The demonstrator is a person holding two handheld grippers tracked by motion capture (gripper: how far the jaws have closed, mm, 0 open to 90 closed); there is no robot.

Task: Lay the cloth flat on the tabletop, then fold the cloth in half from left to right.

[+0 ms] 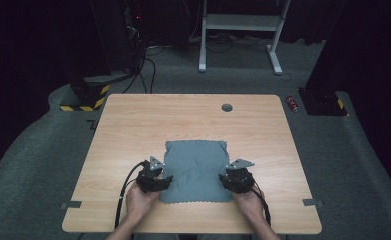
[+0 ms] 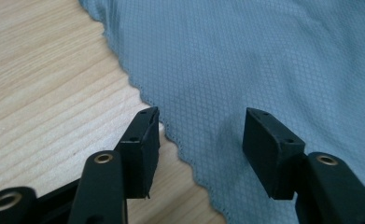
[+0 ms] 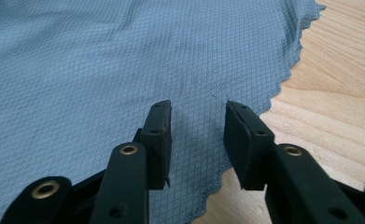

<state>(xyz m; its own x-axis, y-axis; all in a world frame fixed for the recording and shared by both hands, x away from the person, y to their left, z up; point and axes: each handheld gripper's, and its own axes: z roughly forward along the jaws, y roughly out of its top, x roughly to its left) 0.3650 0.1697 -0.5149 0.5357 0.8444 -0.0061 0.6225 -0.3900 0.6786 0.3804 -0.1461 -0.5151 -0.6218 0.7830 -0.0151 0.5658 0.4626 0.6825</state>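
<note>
Two hands came in from the near edge of the bench (image 1: 133, 115), each carrying black tongs, with one grey-blue cloth (image 1: 197, 170) lying flat between them on the near half of the pale wood.

On the left, the left tongs (image 1: 164, 181) sat at the cloth's near-left edge. In the left gripper view the left tongs (image 2: 200, 140) stood open, one jaw over bare wood beside the hem, the other over the fabric, with the edge of the cloth (image 2: 245, 60) running between them; nothing was pinched. The bench there showed long straight grain in light, matt laminate.

The cloth itself was roughly square, thin and soft, woven in a fine diamond grid, its hem cut in small scallops. It lay mostly smooth, with a few shallow ripples across the middle.

On the right, the right tongs (image 1: 228, 179) rested at the cloth's near-right edge. In the right gripper view the right tongs (image 3: 198, 140) were also open, both blocky, square-faced jaws hovering over the cloth (image 3: 124, 60) just inside the scalloped hem, gripping nothing.

Farther right on the floor, a small red can (image 1: 292, 103) lay on the grey carpet beside the bench.
</note>
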